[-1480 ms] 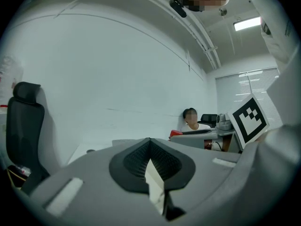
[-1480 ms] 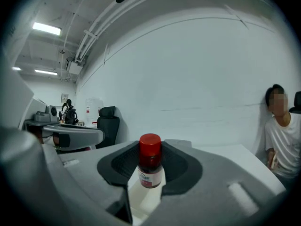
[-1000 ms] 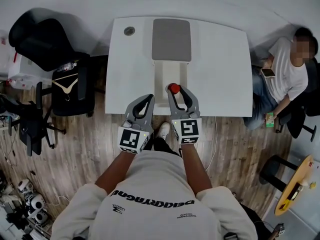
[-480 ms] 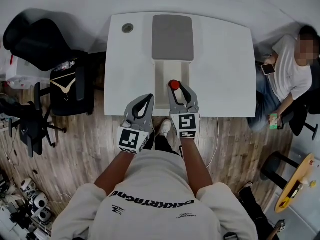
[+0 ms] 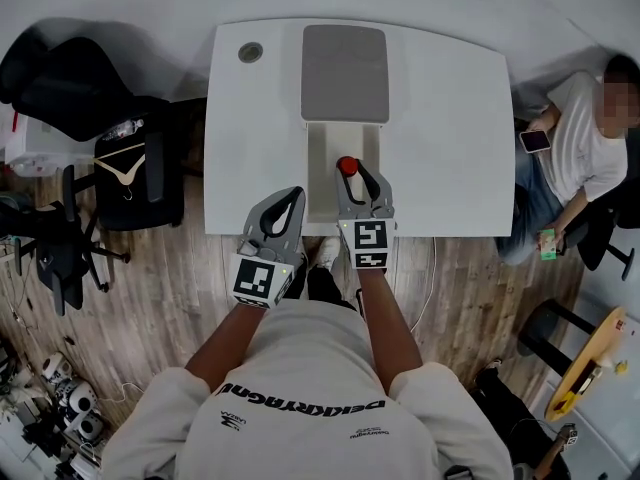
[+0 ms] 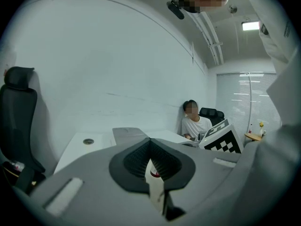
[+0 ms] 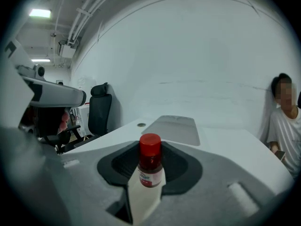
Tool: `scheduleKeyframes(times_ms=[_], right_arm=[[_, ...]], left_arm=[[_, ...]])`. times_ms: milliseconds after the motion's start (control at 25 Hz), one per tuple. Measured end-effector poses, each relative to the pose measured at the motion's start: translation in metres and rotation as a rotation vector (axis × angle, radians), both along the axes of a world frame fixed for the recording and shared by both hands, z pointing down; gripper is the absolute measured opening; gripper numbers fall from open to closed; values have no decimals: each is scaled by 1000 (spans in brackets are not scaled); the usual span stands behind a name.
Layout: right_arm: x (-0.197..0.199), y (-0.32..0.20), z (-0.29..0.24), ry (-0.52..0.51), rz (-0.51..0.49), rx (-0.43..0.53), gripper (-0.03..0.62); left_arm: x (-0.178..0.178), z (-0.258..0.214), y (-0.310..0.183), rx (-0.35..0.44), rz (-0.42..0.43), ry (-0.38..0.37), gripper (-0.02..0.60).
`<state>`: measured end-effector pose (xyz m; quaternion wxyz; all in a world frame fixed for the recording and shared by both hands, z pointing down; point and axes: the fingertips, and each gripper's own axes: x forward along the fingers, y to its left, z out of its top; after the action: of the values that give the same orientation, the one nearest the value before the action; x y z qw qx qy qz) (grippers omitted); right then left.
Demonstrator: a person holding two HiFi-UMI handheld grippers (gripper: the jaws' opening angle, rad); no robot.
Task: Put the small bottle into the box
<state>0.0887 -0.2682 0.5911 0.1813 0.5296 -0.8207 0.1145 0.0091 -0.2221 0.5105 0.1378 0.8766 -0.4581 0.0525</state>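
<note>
My right fingers (image 7: 188, 168) are pinching the red-capped bottle (image 7: 150, 166) upright by its body, holding it above the open box (image 5: 322, 148) on the surface (image 5: 450, 138). My left fingers (image 6: 131, 161) are pressing together, empty, just left.

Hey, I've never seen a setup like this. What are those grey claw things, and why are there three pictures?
No robot here: a person at a white table holds a hand-held gripper in each hand. The head view comes from a camera on the person's head, looking down. The other two come from cameras riding on the grippers, looking along their jaws. On the table lies an open box, its grey lid flipped back. The right hand-held gripper clamps a small red-capped bottle over the box; the left hand-held gripper is shut, empty.
</note>
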Motion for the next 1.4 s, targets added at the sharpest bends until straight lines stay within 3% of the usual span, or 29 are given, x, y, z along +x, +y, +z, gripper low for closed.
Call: scheduleKeyframes(times_ms=[360, 1400], right_arm=[[-3, -11, 23, 14, -2, -42, 135], [2, -20, 41, 20, 16, -42, 135]], left_arm=[[-1, 6, -8, -13, -3, 3, 2], [0, 11, -16, -31, -11, 25, 2]])
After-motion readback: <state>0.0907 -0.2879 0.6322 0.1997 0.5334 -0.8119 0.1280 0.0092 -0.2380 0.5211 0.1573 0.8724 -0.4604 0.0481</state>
